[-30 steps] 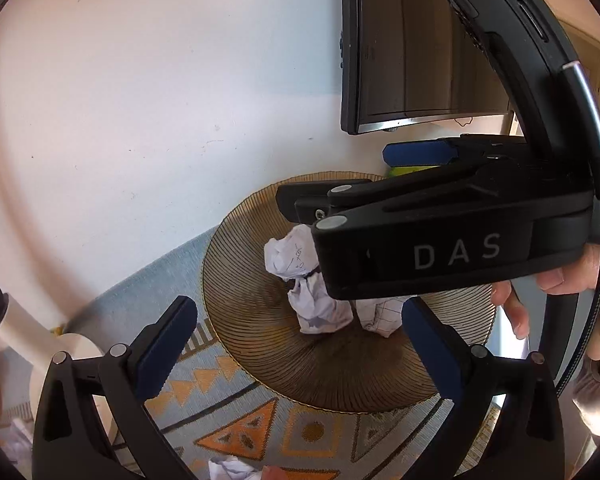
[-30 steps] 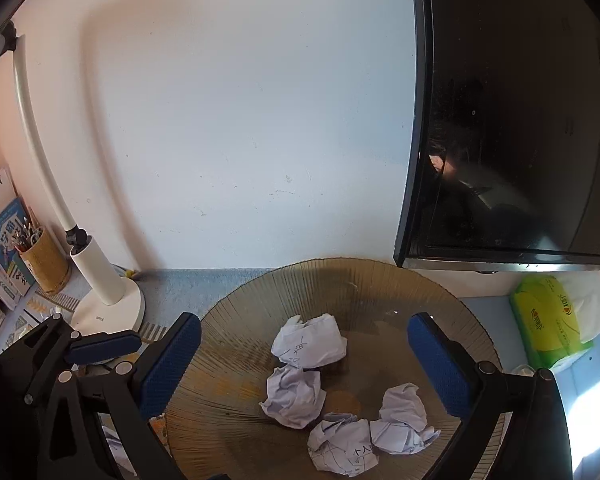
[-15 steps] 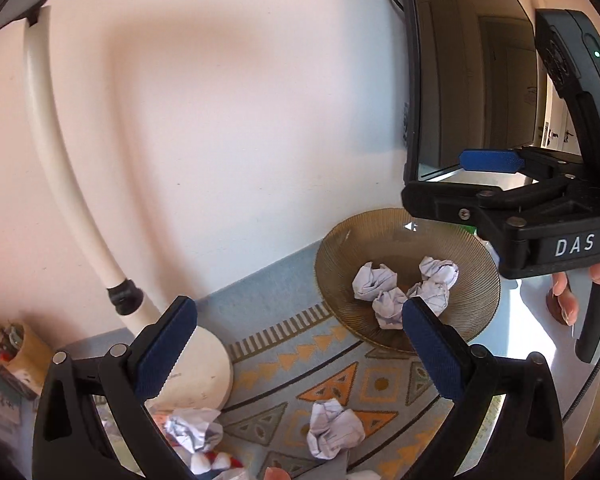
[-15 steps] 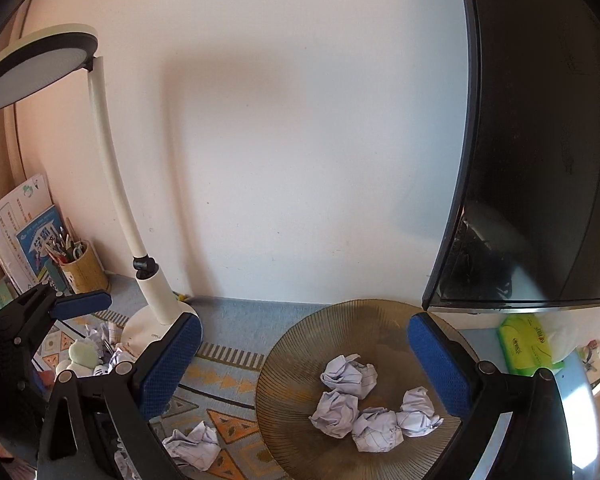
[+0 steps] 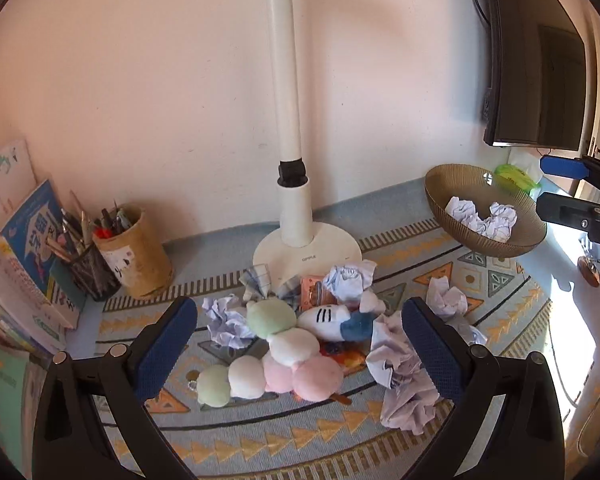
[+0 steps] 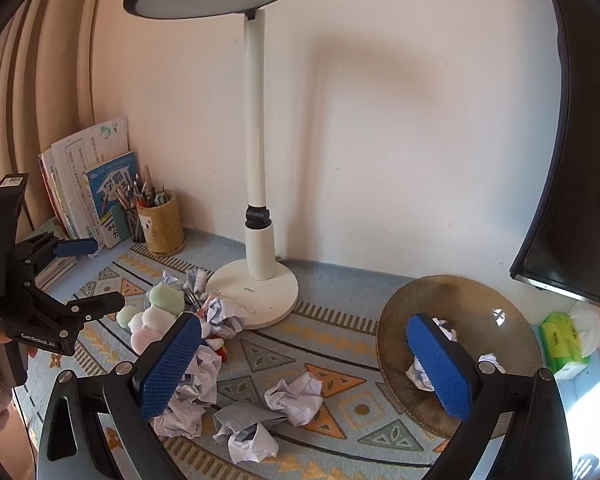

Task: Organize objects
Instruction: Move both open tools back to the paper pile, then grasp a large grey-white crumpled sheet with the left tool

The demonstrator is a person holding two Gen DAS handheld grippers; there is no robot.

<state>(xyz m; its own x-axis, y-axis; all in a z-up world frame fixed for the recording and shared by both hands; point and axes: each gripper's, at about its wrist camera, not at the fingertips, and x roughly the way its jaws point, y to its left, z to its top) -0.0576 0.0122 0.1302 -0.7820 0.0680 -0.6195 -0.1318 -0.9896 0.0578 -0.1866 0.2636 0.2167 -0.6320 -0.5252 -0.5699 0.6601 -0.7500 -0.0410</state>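
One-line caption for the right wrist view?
Open right gripper above crumpled paper balls on a patterned mat, bowl and desk lamp behind.

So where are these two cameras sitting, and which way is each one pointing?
Left wrist view: on the left gripper, looking forward and down at soft toys and crumpled paper by the lamp; its open blue fingers show, the right gripper at the edge.
Right wrist view: on the right gripper, looking over the mat towards the wall; the left gripper shows.
Shared: lamp, bowl, paper, toys.
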